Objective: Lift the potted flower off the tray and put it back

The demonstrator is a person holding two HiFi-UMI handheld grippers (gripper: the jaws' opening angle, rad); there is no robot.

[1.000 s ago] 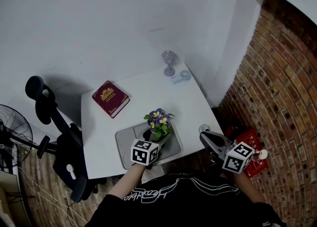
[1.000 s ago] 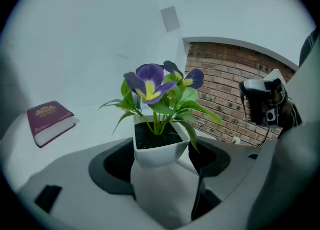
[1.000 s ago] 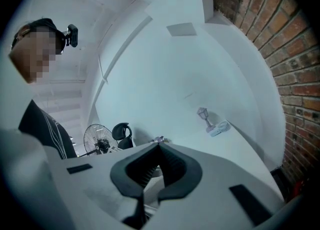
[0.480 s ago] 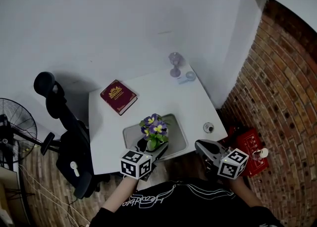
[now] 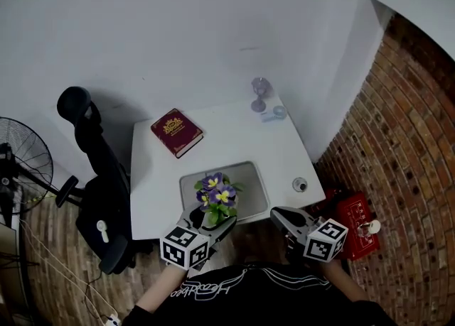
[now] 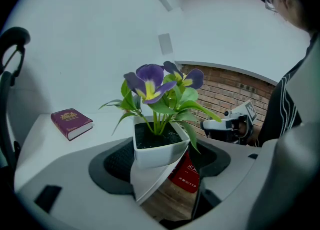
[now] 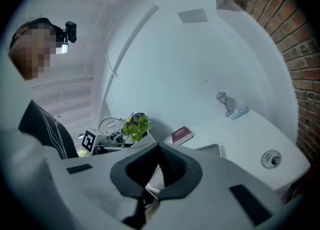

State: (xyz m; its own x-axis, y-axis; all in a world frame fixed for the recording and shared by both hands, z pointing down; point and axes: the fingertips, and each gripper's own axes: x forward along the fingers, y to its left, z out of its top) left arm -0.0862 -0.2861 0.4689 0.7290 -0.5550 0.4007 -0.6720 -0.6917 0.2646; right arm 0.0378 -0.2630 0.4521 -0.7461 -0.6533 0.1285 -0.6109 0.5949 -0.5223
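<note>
Since the earlier frame, the potted flower (image 5: 215,200) has been lifted off the tray (image 5: 250,175) toward the counter (image 5: 284,148) edge, pinched in the left claw (image 5: 212,224). The right claw (image 5: 281,216) is pressed together, empty. The pot should be kept upright and lowered squarely.

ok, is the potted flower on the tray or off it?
Off. The left gripper grips the potted flower in the air, floor visible under it; nothing stands on the tray.

right claw (image 7: 159,147), jaws together; potted flower (image 7: 135,125) left, red book (image 7: 181,135) beyond
</note>
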